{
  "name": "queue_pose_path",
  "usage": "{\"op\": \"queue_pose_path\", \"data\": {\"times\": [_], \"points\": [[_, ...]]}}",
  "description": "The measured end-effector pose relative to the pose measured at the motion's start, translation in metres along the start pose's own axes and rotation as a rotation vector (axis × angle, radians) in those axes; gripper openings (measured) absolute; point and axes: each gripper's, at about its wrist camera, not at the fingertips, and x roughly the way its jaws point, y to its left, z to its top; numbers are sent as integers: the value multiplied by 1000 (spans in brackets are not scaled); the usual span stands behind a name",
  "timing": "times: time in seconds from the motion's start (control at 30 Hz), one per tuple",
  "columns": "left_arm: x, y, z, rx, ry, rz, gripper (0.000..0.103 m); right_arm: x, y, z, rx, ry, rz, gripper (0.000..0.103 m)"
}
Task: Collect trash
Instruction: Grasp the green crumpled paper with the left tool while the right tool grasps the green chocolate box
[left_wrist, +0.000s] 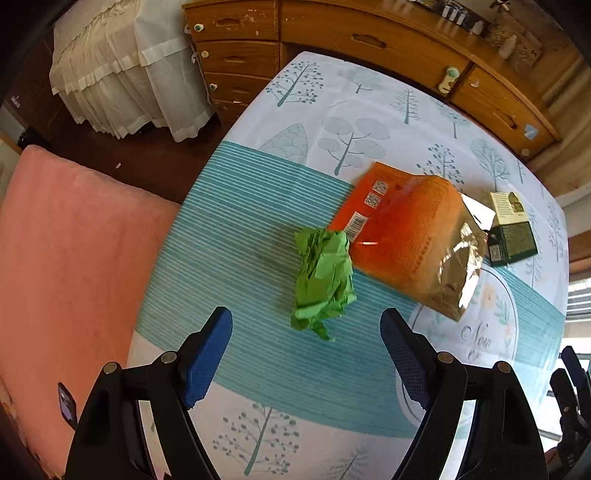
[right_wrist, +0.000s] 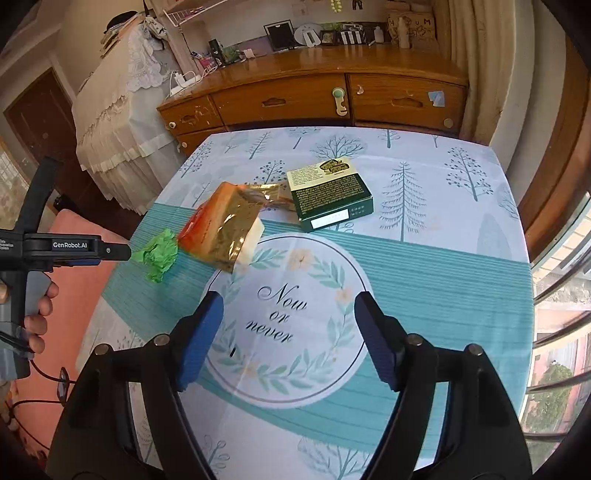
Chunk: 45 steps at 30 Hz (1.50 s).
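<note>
Tree-printed cloth with teal stripes covers the table (left_wrist: 258, 229), which stands before a wooden dresser (left_wrist: 332, 33). On the striped band lies a crumpled green paper wad (left_wrist: 323, 275), touching the near corner of an orange packet (left_wrist: 402, 229) that rests tilted, its gold foil end (left_wrist: 461, 266) raised toward the right. Just beyond the packet sits a dark green box (left_wrist: 511, 236) with a cream flap open on top; its printing is too small to read.

From the left wrist view, the left gripper (left_wrist: 306, 325) hangs above the cloth with its blue-padded fingers (left_wrist: 207, 354) spread wide. The wad lies just ahead of the gap between them, nearer the middle than either pad, and touches neither. Fisheye bending makes it hard to tell how high the tips are above the cloth.

In the right wrist view the right gripper (right_wrist: 288, 306) also stands wide open with nothing between its fingers, over the round wreath print reading "Now or never" (right_wrist: 280, 314). The packet and the box lie well ahead of it, the wad off to its left, partly hidden behind the left gripper's black body, held by a hand (right_wrist: 37, 314) at the frame's left edge. A pink cushion (left_wrist: 74, 258) lies beside the table, and white draped fabric (left_wrist: 122, 74) covers something unseen next to the dresser.
</note>
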Motion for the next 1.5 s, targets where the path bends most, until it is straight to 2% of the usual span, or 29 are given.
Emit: {"op": "queue_pose_path", "data": {"times": [0.13, 0.27, 0.33, 0.4, 0.7, 1.0, 1.1, 1.23, 1.27, 1.4, 1.5], "points": [[33, 4, 19, -40, 45, 24, 80, 34, -16, 27, -11, 16, 15, 77], [56, 0, 27, -52, 80, 36, 69, 55, -23, 48, -39, 14, 22, 80], [65, -4, 30, -54, 89, 41, 60, 64, -25, 56, -61, 11, 20, 82], [74, -6, 31, -59, 104, 45, 37, 75, -27, 65, -79, 14, 14, 83], [80, -21, 30, -46, 77, 86, 36, 121, -26, 93, -119, 25, 7, 83], [80, -10, 25, -83, 85, 59, 36, 162, -15, 100, -191, 61, -130, 84], [79, -9, 26, -84, 84, 61, 36, 170, -12, 101, -239, 68, -161, 89], [83, -7, 26, -91, 85, 52, 36, 184, -14, 104, -269, 102, -213, 100], [83, -7, 27, -93, 86, 50, 36, 188, -16, 105, -270, 116, -228, 100], [81, -7, 27, -97, 83, 49, 36, 204, -36, 109, -173, 207, -185, 100], [81, -6, 27, -97, 80, 48, 36, 202, -42, 110, -168, 177, -197, 98]]}}
